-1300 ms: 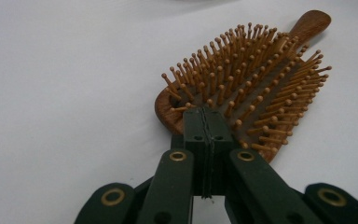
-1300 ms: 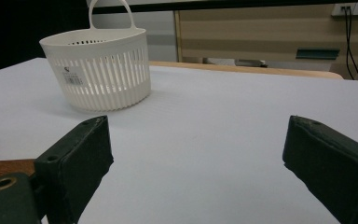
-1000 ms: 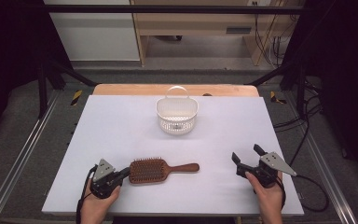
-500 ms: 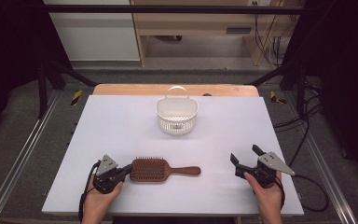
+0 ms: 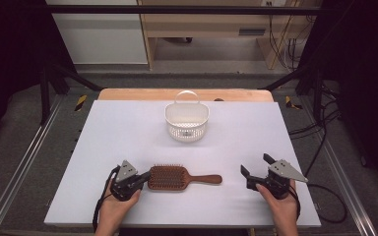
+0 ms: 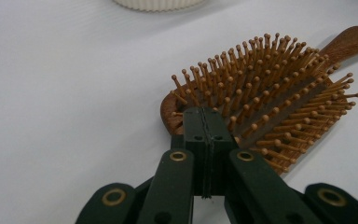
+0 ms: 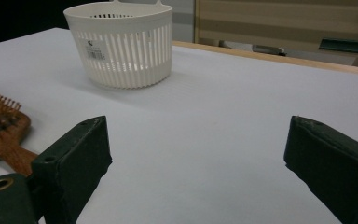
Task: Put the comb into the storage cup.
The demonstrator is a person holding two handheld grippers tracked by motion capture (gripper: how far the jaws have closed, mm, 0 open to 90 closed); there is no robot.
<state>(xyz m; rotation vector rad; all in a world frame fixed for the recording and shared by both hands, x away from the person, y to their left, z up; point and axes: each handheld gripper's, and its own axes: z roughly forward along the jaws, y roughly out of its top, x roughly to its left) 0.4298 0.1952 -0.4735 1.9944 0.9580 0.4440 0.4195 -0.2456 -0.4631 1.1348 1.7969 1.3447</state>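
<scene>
Nudged rightward since the earlier frames, the hairbrush lies bristles up at lower centre of the white surface, the left claw with jaws pressed together against its head. That push may spin the brush. Right claw waits at lower right, jaws spread and empty; basket upper centre.

Basket label unreadable (barcode only).
</scene>
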